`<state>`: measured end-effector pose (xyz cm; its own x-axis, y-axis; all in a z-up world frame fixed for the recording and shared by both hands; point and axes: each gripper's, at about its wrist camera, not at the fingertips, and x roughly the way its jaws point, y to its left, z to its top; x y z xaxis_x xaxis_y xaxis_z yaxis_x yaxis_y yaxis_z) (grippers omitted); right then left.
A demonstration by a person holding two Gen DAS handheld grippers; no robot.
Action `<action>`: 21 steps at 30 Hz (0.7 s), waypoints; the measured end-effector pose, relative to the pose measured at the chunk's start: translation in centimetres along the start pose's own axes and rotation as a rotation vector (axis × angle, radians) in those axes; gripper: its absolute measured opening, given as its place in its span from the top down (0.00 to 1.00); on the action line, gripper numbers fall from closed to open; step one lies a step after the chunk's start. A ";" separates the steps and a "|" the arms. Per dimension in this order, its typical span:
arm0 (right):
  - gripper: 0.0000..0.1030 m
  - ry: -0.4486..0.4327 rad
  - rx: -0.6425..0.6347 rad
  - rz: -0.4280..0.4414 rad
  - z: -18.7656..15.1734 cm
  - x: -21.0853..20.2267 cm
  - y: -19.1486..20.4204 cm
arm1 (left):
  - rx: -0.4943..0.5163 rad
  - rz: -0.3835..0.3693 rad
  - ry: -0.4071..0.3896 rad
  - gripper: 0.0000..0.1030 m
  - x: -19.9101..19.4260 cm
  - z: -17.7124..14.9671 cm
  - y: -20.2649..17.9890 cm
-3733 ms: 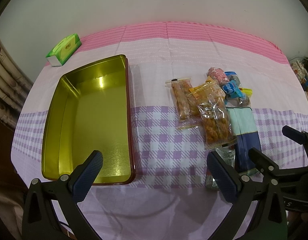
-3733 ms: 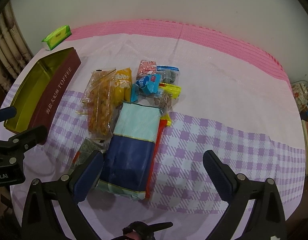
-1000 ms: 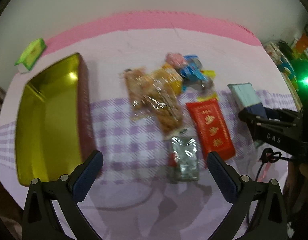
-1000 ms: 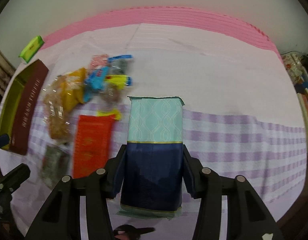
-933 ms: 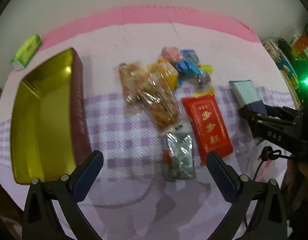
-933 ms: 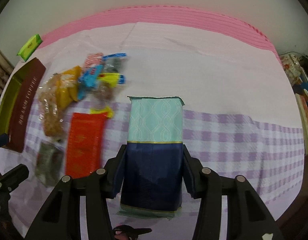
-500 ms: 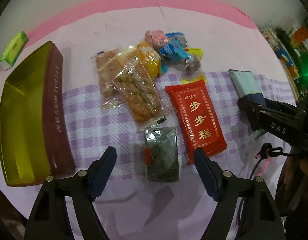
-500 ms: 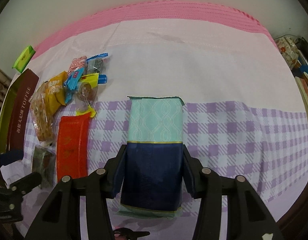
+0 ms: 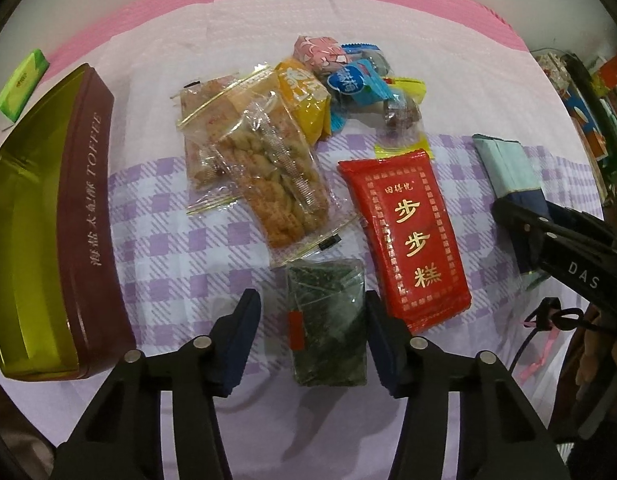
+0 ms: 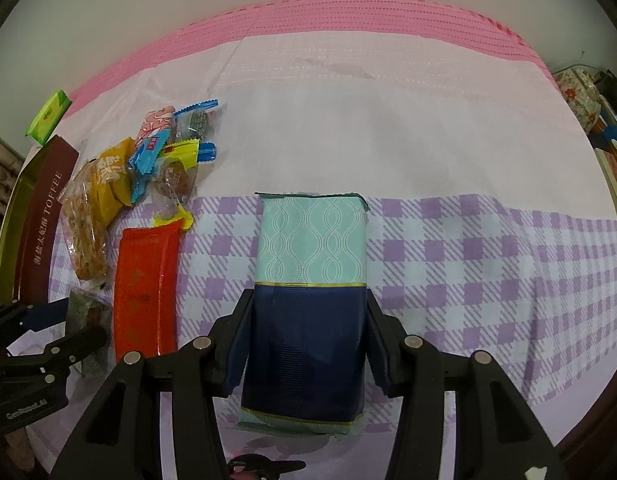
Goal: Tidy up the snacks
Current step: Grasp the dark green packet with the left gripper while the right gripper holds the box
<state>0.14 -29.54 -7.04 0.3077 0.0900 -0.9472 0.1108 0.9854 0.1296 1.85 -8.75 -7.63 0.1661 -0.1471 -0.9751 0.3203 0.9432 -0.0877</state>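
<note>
The left gripper (image 9: pixel 310 332) points steeply down at the counter (image 9: pixel 172 248), and its jaws are closing around a dark green foil packet (image 9: pixel 328 324) that lies flat between them. The right-hand pad sits against the packet's edge, while a strip of checked cloth still shows between the packet and the left-hand pad, so the jaws are not yet pressing on it from both sides.

Just right of these jaws lies a red packet with gold characters (image 9: pixel 404 232), its near end beside the right-hand pad. Ahead of the jaws sits a clear bag of fried twists (image 9: pixel 276 184), overlapping a second clear bag of biscuits (image 9: pixel 206 132). Farther ahead is a heap of small wrapped sweets (image 9: pixel 348 76). Well to the left of the jaws stands an open gold tin with a maroon side reading TOFFEE (image 9: pixel 32 216), and beyond its far end a green tissue pack (image 9: pixel 18 84).

The right gripper (image 10: pixel 306 340) has its jaws clamped on the navy lower half of a teal-and-navy pouch (image 10: pixel 310 248), one pad flat against each side. The pouch stretches forward out of the jaws over the purple check. The sweets heap and red packet lie to the left of these jaws.
</note>
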 end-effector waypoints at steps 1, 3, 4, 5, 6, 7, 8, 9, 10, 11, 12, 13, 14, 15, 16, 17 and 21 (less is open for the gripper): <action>0.54 0.000 0.001 -0.002 0.0 0.0 0.0 | 0.001 -0.001 0.000 0.52 0.1 0.0 -0.1; 0.54 -0.002 0.000 -0.003 0.0 0.0 0.0 | 0.003 0.001 -0.002 0.55 0.3 0.0 -0.1; 0.54 -0.002 0.000 -0.004 0.0 0.1 0.0 | 0.004 0.000 -0.001 0.60 0.2 0.1 -0.5; 0.54 -0.002 -0.003 -0.005 0.1 0.1 0.0 | 0.006 0.007 -0.006 0.61 0.2 0.1 -0.6; 0.54 -0.002 -0.004 -0.007 0.0 0.1 0.1 | 0.010 0.011 -0.009 0.63 0.3 0.0 -0.6; 0.54 -0.003 -0.005 -0.008 0.0 0.1 0.1 | 0.011 0.010 -0.012 0.64 0.2 -0.3 -1.0; 0.54 -0.002 -0.009 -0.010 0.0 0.2 0.2 | 0.008 0.006 -0.013 0.64 0.2 -0.4 -1.1; 0.54 -0.001 -0.010 -0.010 0.0 0.1 0.1 | 0.003 0.000 -0.014 0.64 0.0 -0.5 -1.0; 0.54 0.000 -0.009 -0.010 0.0 0.1 0.1 | 0.001 -0.003 -0.015 0.64 -0.1 -0.6 -0.9; 0.54 0.000 -0.010 -0.011 0.0 0.1 0.1 | -0.001 -0.003 -0.015 0.64 -0.1 -0.7 -0.8; 0.54 0.001 -0.013 -0.013 0.0 0.1 0.2 | -0.002 -0.003 -0.015 0.64 -0.1 -0.8 -0.6; 0.54 0.001 -0.016 -0.016 0.0 0.2 0.3 | -0.001 -0.002 -0.015 0.65 -0.1 -0.9 -0.4; 0.54 0.001 -0.020 -0.019 -0.1 0.2 0.4 | 0.000 0.001 -0.014 0.65 -0.2 -0.9 -0.4; 0.53 0.000 -0.024 -0.022 -0.1 0.2 0.5 | 0.003 0.002 -0.017 0.65 -0.3 -1.1 -0.4; 0.53 0.000 -0.030 -0.026 -0.1 0.3 0.6 | 0.006 -0.001 -0.020 0.65 -0.5 -1.1 -0.4; 0.53 0.000 -0.036 -0.030 -0.2 0.3 0.7 | 0.007 -0.004 -0.023 0.65 -0.8 -1.2 -0.1; 0.53 -0.001 -0.051 -0.047 -0.3 0.4 1.2 | 0.010 -0.017 -0.035 0.65 -1.6 -1.5 0.2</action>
<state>0.09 -28.25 -7.35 0.3039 0.0435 -0.9517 0.0764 0.9946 0.0699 0.23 -7.86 -6.40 0.1932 -0.1737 -0.9657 0.3322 0.9376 -0.1022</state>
